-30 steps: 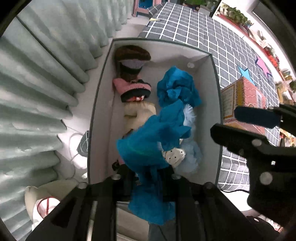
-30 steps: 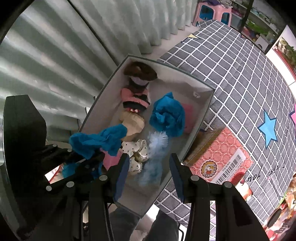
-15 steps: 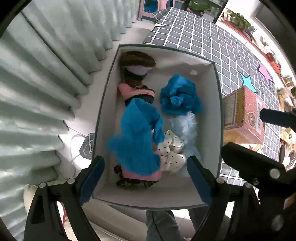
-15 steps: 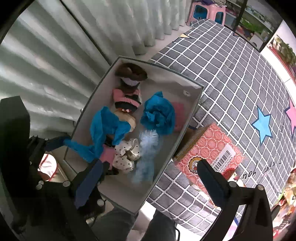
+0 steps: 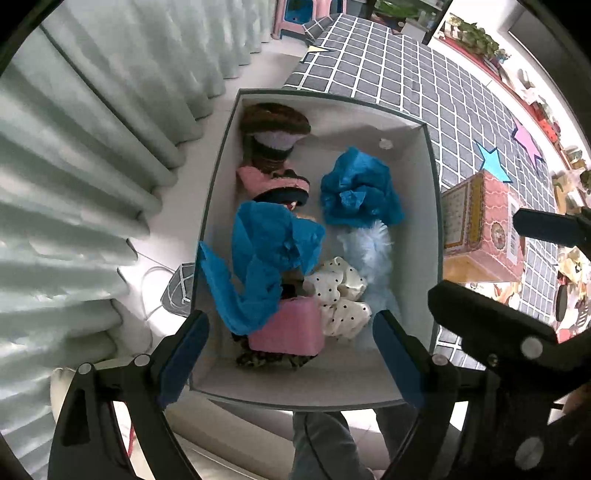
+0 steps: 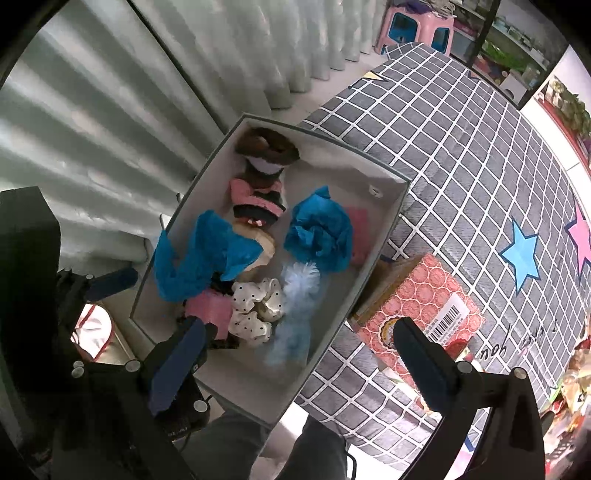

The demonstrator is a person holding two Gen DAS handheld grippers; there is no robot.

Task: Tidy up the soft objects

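A white box holds several soft things. A blue crumpled cloth lies at its left side, partly draped over the rim. A second blue cloth, a light blue feathery piece, a polka-dot scrunchie, a pink block and knitted hats lie around it. My left gripper hangs above the box's near end, open and empty. My right gripper is open and empty over the box's near right edge.
A grey checked mat with star shapes lies right of the box. A red patterned carton stands against the box's right wall. Pale curtains hang at the left. A pink stool stands far back.
My left gripper opened and let go of the blue cloth, which dropped into the box's left side. My right gripper also opened wide. Both grippers rose from the box.
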